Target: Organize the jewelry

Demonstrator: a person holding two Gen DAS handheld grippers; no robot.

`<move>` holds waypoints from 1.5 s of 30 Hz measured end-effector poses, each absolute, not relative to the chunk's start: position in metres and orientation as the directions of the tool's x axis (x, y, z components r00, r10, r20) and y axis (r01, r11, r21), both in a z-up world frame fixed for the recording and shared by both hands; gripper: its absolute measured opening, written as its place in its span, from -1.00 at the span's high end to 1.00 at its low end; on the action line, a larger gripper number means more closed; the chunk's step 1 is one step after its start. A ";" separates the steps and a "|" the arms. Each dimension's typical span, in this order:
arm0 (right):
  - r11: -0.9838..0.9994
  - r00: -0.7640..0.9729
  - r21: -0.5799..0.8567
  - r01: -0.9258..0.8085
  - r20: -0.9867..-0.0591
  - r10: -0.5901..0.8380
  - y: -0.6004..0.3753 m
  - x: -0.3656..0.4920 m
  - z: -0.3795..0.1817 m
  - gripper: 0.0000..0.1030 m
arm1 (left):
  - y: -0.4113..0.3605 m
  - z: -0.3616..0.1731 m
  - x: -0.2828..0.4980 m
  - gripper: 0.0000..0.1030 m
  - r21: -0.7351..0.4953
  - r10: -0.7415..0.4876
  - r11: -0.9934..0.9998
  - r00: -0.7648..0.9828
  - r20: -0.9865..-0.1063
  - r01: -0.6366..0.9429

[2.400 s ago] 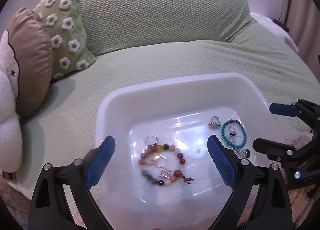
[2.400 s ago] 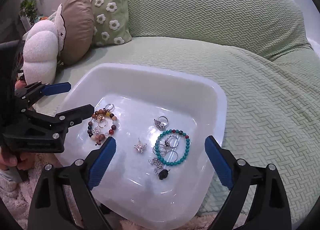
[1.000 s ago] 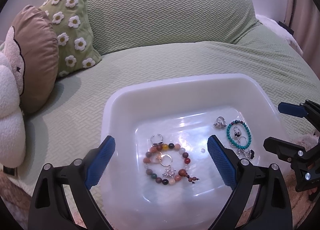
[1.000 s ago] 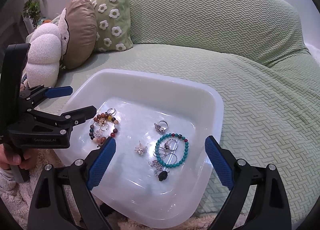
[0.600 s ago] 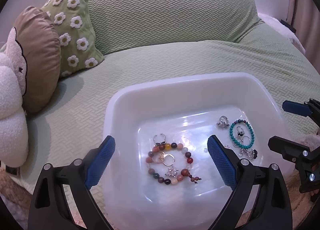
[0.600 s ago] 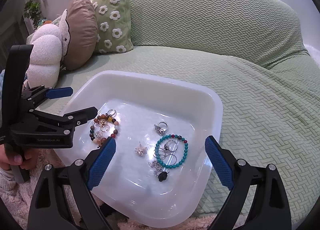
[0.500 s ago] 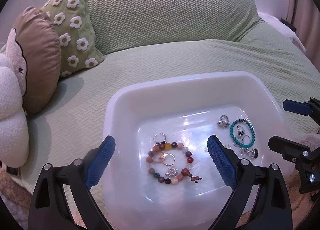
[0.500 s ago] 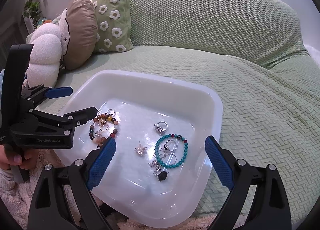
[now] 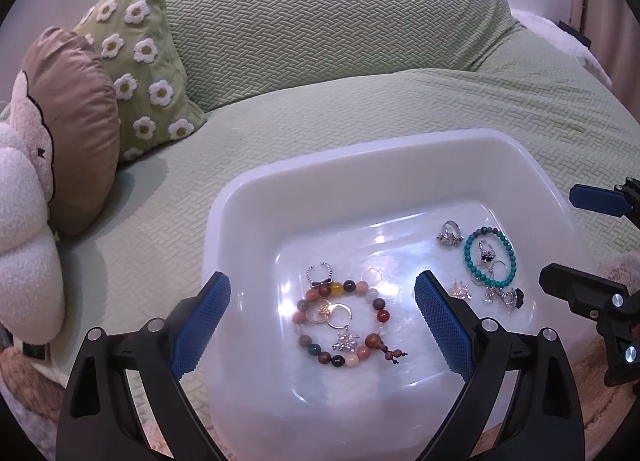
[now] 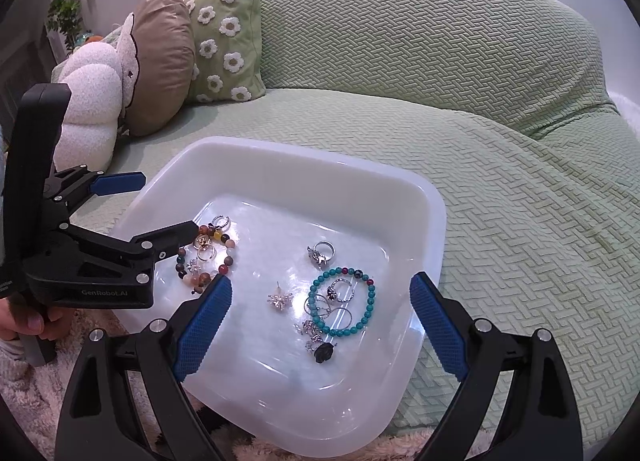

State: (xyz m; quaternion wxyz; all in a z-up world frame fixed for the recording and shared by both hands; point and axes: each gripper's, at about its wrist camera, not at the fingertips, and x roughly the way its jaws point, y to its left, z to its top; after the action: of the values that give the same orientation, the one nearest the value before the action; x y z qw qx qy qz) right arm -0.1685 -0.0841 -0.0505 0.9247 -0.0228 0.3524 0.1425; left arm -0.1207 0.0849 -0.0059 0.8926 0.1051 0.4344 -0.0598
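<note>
In the left wrist view, the left gripper (image 9: 322,321) is held spread and empty over the tray (image 9: 360,165), where the mixed bracelet (image 9: 340,321) lies with rings inside its loop. In the right wrist view, the right gripper (image 10: 320,317) is likewise spread and empty above the teal bracelet (image 10: 346,301) and a loose star charm (image 10: 280,300). The charm is probably best taken next, pinched low and gently so nothing nearby is dragged.
</note>
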 end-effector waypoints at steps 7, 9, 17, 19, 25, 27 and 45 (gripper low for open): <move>0.959 0.711 0.055 -0.279 -0.660 0.244 -0.083 -0.169 -0.052 -0.73 | 0.085 -0.006 -0.120 -0.73 0.142 -0.007 0.970 0.612 -0.790 0.195; 0.959 0.711 0.052 -0.279 -0.659 0.243 -0.082 -0.169 -0.053 -0.73 | 0.085 -0.006 -0.121 -0.73 0.145 -0.005 0.970 0.613 -0.790 0.195; 0.958 0.711 0.054 -0.280 -0.659 0.245 -0.083 -0.169 -0.053 -0.73 | 0.087 -0.006 -0.121 -0.73 0.143 -0.007 0.971 0.616 -0.788 0.193; 0.959 0.711 0.054 -0.280 -0.659 0.245 -0.084 -0.169 -0.052 -0.73 | 0.088 -0.006 -0.120 -0.73 0.142 -0.006 0.971 0.614 -0.789 0.193; 0.958 0.711 0.054 -0.280 -0.659 0.245 -0.084 -0.169 -0.052 -0.73 | 0.089 -0.006 -0.119 -0.73 0.144 -0.002 0.971 0.611 -0.792 0.190; 0.958 0.710 0.053 -0.280 -0.660 0.245 -0.084 -0.169 -0.052 -0.73 | 0.089 -0.009 -0.117 -0.73 0.138 -0.006 0.971 0.596 -0.803 0.196; 0.959 0.710 0.050 -0.281 -0.661 0.243 -0.084 -0.169 -0.053 -0.73 | 0.095 -0.008 -0.117 -0.73 0.106 -0.026 0.977 0.598 -0.801 0.185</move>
State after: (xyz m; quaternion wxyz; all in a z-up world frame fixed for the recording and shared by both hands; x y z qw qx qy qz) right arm -0.1689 -0.0840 -0.0533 0.9243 -0.0269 0.3535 0.1415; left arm -0.1170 0.0949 -0.0077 0.8894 0.0892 0.4444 -0.0594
